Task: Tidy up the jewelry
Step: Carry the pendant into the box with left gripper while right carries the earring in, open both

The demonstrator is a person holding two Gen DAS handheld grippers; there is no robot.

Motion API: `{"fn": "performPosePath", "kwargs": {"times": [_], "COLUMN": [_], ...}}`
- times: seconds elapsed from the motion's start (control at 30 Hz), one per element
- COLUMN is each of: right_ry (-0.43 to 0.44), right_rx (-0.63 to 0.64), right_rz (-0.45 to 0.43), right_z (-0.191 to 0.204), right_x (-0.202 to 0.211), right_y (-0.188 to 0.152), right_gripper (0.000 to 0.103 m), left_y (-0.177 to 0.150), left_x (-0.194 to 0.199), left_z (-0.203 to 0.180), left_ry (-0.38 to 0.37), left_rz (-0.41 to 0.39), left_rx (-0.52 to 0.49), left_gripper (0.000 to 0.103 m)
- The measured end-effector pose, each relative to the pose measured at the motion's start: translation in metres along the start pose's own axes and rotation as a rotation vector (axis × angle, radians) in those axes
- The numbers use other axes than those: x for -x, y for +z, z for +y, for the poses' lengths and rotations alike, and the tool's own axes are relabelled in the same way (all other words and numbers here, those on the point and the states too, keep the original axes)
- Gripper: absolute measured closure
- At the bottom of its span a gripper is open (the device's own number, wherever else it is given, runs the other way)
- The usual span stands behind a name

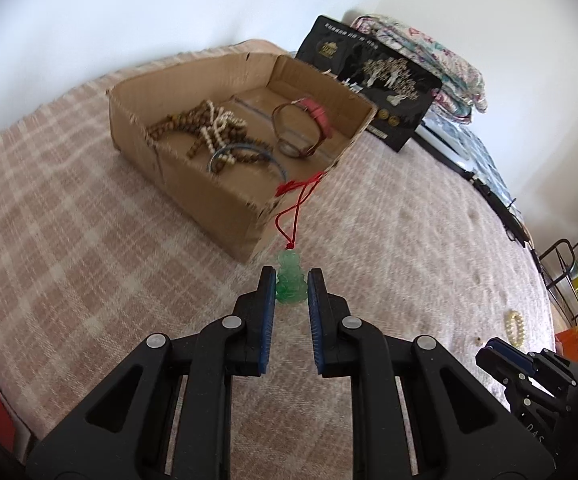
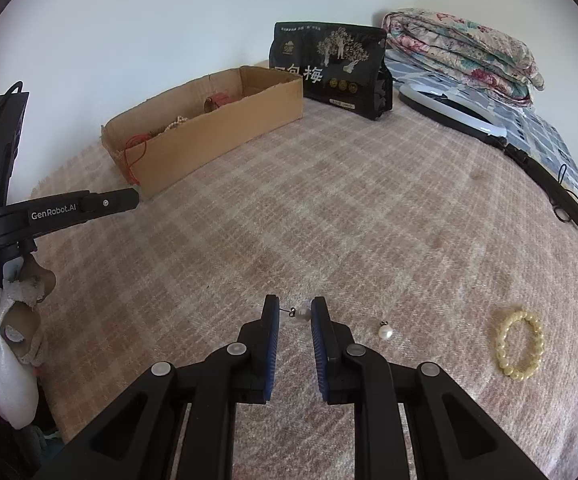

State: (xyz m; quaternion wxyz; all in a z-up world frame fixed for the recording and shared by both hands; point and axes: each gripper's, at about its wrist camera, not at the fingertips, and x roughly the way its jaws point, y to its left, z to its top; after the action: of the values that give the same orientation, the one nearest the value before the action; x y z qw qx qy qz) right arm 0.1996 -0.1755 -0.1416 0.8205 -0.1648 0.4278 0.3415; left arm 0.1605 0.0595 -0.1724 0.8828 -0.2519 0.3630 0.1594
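Note:
A cardboard box [image 1: 209,196] on the checked bedspread holds bead strings [image 1: 209,128], a blue bangle [image 1: 245,152] and a pink-strapped watch [image 1: 309,128]. A green jade pendant [image 1: 290,278] sits between the fingers of my left gripper [image 1: 291,280], which looks shut on it; its red cord [image 1: 297,200] runs up over the box corner. My right gripper [image 2: 295,310] is open around a pearl earring [image 2: 303,314] on the bed. A second pearl earring [image 2: 385,331] and a yellow bead bracelet [image 2: 519,344] lie to its right. The box also shows in the right wrist view [image 2: 209,136].
A black snack bag [image 2: 329,68] stands behind the box. Folded floral quilts [image 2: 461,48] lie at the back right, with a white device [image 2: 449,108] and black cables [image 2: 549,188] along the right edge. My left gripper [image 2: 129,198] reaches in from the left.

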Motion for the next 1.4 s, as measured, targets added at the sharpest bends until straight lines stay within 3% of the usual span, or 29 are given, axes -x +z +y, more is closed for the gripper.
{"fn": "performPosePath", "kwargs": {"times": [0.3,0.6,0.97,1.4], "right_ry": [-0.028,-0.041,-0.018,0.043], "right_rx": [-0.044,-0.033,-0.042,-0.075], "right_rz": [-0.035,-0.064,-0.104,-0.133], "right_z": [0.003,0.019,0.042,0.06], "right_x": [0.029,0.046,0.044,0.001], "right_y": [0.008,0.04,0.109,0.193], "right_gripper": [0.088,0.088,0.088,0.088], "left_y": [0.018,0.044,0.101,0.154], "left_x": [0.023,0.039,0.042,0.023], "left_z": [-0.001,0.013,0.038,0.04], "left_ry": [-0.037,-0.061,-0.08,-0.102], "left_rz": [-0.034,-0.059,-0.069,-0.037], "left_rx": [-0.056,-0.083,-0.129,-0.299], "left_gripper": [0.089,0.089,0.089,0.089]}}
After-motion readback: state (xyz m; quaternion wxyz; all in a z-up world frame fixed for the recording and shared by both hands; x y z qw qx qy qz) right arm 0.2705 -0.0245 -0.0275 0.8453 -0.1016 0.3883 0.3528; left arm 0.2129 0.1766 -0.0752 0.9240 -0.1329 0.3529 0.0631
